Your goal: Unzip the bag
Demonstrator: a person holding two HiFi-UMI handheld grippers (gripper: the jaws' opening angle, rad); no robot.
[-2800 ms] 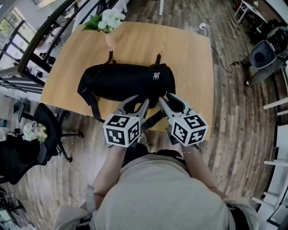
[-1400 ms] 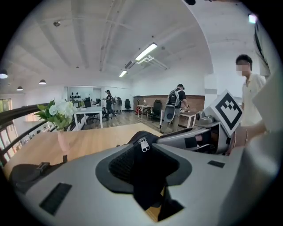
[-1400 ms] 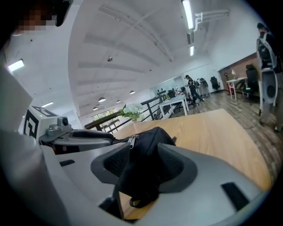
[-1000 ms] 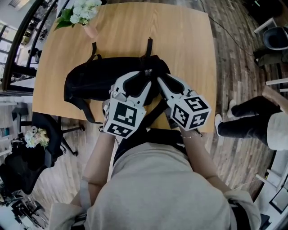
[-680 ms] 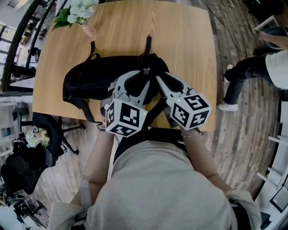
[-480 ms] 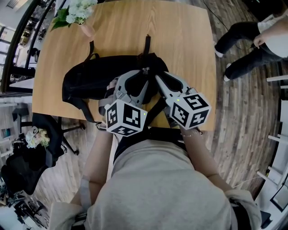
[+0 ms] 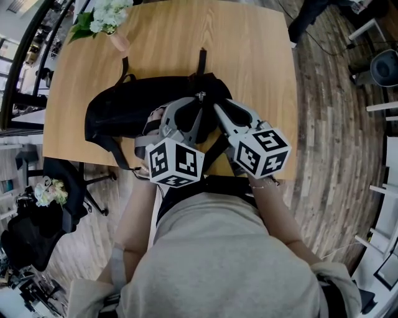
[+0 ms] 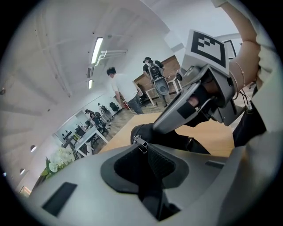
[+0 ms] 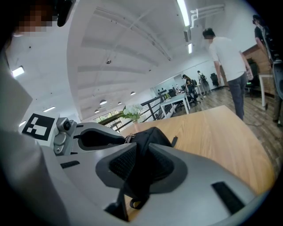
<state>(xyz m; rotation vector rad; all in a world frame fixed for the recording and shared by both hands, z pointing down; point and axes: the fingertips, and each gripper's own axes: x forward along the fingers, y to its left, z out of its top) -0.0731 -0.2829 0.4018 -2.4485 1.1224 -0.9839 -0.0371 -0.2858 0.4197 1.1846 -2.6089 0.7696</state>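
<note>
Your left gripper (image 8: 142, 149) has its 2 jaws closed on the black bag (image 7: 121, 112), right at the silver zipper pull (image 8: 140, 144), which pokes out at their tips. Those jaws have just been closing. Just to the right, your right gripper (image 9: 140, 146) pinches a fold of the bag's right end between its pads, and a black strap loop (image 9: 138, 201) dangles below them. The 2 sets of tips sit close together, with the pull by the left pair. The rest of the bag stretches away to the left of the jaws, lying on the wooden table (image 7: 249, 49). Well beyond the left jaws, at the table's far left corner, stands a vase of white flowers (image 7: 107, 15). Off past the right jaws, beyond the table, a person in a white top (image 9: 225, 53) stands on the plank floor (image 7: 329, 124).
</note>
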